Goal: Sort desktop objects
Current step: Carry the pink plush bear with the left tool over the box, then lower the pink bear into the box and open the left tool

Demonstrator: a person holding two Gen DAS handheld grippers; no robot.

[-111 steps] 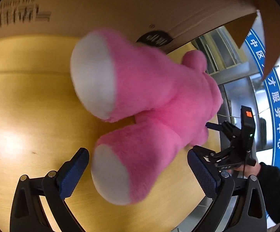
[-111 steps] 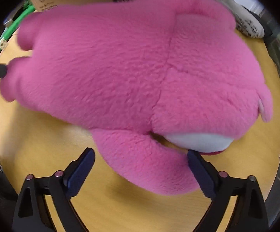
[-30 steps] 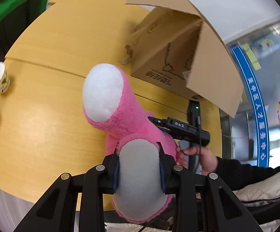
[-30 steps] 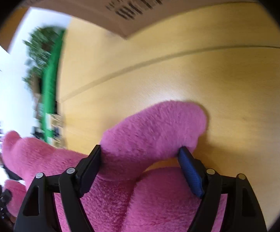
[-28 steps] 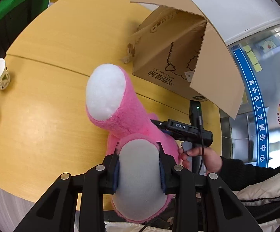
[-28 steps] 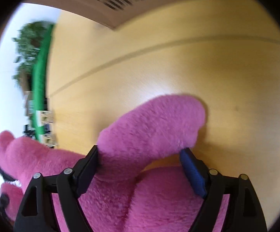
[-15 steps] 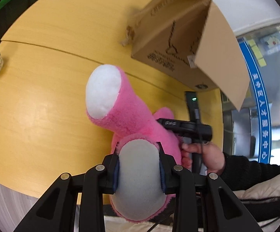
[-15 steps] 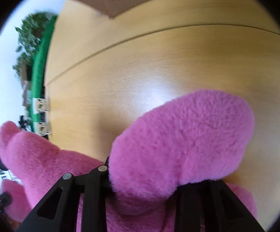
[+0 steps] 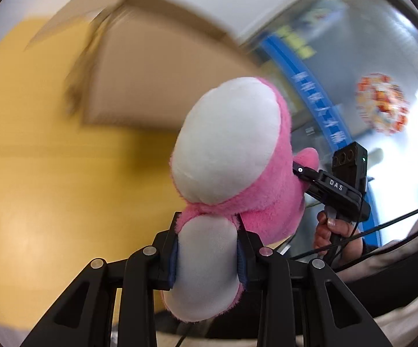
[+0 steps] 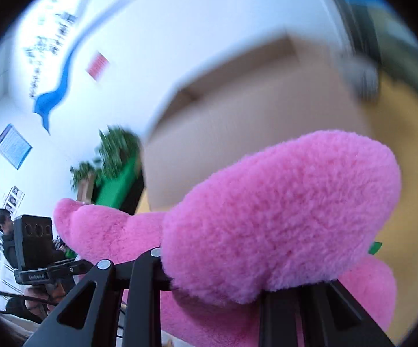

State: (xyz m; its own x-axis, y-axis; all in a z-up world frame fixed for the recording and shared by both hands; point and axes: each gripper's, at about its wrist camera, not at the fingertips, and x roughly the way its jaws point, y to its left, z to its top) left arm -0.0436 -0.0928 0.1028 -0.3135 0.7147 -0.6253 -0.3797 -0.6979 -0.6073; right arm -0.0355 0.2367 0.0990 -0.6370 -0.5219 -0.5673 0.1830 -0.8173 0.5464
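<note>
The yellow counter (image 9: 50, 179) fills the left of the left wrist view, with an open cardboard box (image 9: 157, 81) standing toward its far edge, likely the place this toy is meant to go. The pink plush toy (image 9: 237, 156) is off the counter surface, carried in the air between both tools, its white soles facing the left camera. Two grips suit so bulky and floppy a thing. The left claw (image 9: 207, 256) is clamped on one white-soled foot. The right claw (image 10: 217, 286) is squeezed onto a pink limb that hides its tips. Both views are blurred, suggesting a swing toward the box.
</note>
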